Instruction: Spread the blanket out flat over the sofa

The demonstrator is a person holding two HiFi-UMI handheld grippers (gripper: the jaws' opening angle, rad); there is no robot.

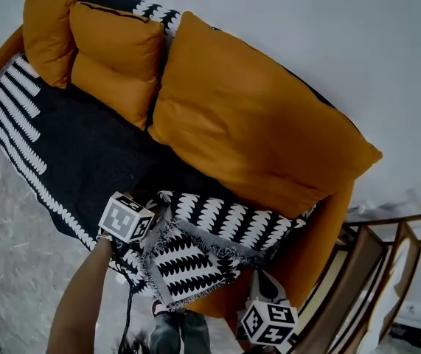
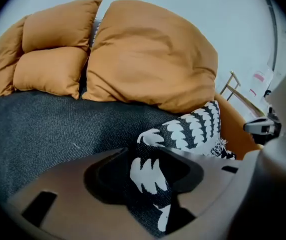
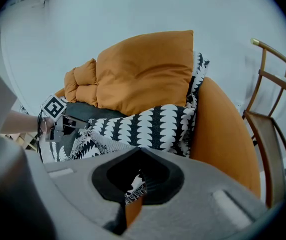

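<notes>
Blanket (image 1: 63, 153) covers most of the sofa (image 1: 317, 234) seat, with its right end bunched near the armrest. Left gripper (image 2: 145, 176) is clamped on a fold, right gripper (image 3: 132, 186) pinches the fringed edge. Suggest pulling corners apart under even tension. Cushions (image 1: 247, 124) block the back, chair (image 1: 376, 271) crowds the right; room is out front.

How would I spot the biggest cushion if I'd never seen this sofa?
Find the curved orange sofa with the black-and-white patterned blanket over its seat. Orange fabric cushions lean along its back; the end cushion nearest the wooden chair is yours. It is far bigger than the smaller orange cushions beside it.
</notes>
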